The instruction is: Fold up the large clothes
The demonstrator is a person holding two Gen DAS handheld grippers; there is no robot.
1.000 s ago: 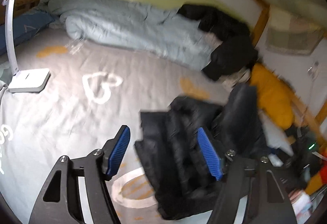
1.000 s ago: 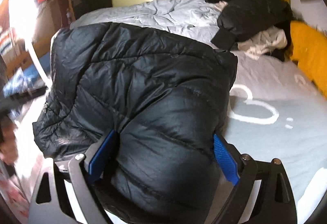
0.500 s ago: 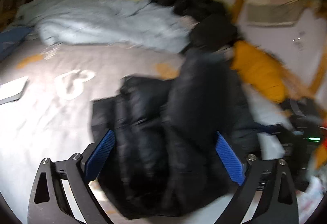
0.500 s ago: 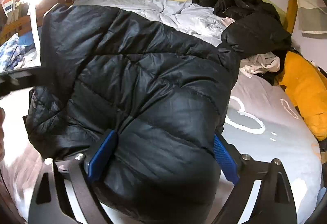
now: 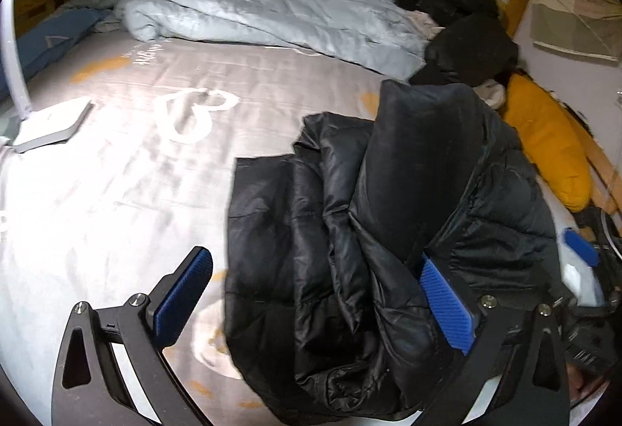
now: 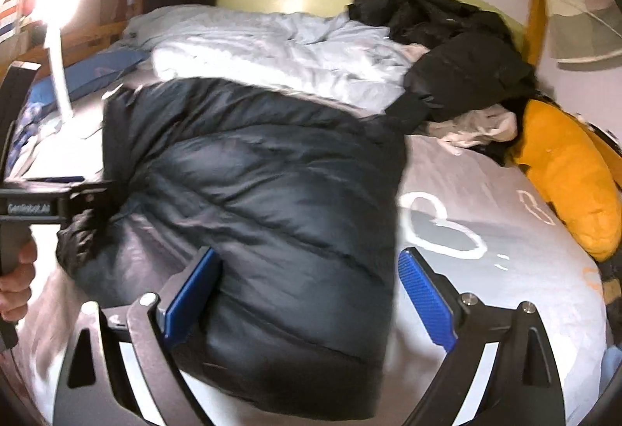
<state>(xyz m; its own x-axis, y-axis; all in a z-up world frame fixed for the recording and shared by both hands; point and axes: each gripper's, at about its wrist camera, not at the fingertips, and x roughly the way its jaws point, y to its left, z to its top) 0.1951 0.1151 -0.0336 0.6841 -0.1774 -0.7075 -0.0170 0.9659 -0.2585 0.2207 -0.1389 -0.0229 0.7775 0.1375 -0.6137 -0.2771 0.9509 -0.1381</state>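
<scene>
The black puffer jacket (image 5: 350, 243) lies bunched on the grey bed sheet (image 5: 128, 173), partly doubled over itself, filling the centre to 4 o'clock of the left wrist view and the centre to 8 o'clock of the right wrist view. It looks light and very soft, with a slick shell that would likely slide between pads and spring back when let go (a thin pinch would probably slip). The better hold, I judge, is a thick bite at a quilted seam or the hem edge, so the stitching gives purchase.

The left gripper (image 5: 315, 297) has its jaws opening, now spread wide; jacket folds sit between them, the right pad against the fabric, the left pad over bare sheet, nothing clamped. The right gripper (image 6: 307, 301) also has its jaws spread wide around a fat roll of jacket; the left pad touches it, the right pad stands clear, so it is not squeezing.

Further out, a pale blue duvet (image 5: 252, 10) lies at 12 o'clock, a heap of dark clothes (image 5: 458, 25) at 1 o'clock, an orange cushion (image 5: 552, 138) at 3 o'clock and a white lamp base (image 5: 50, 123) at 9 o'clock.
</scene>
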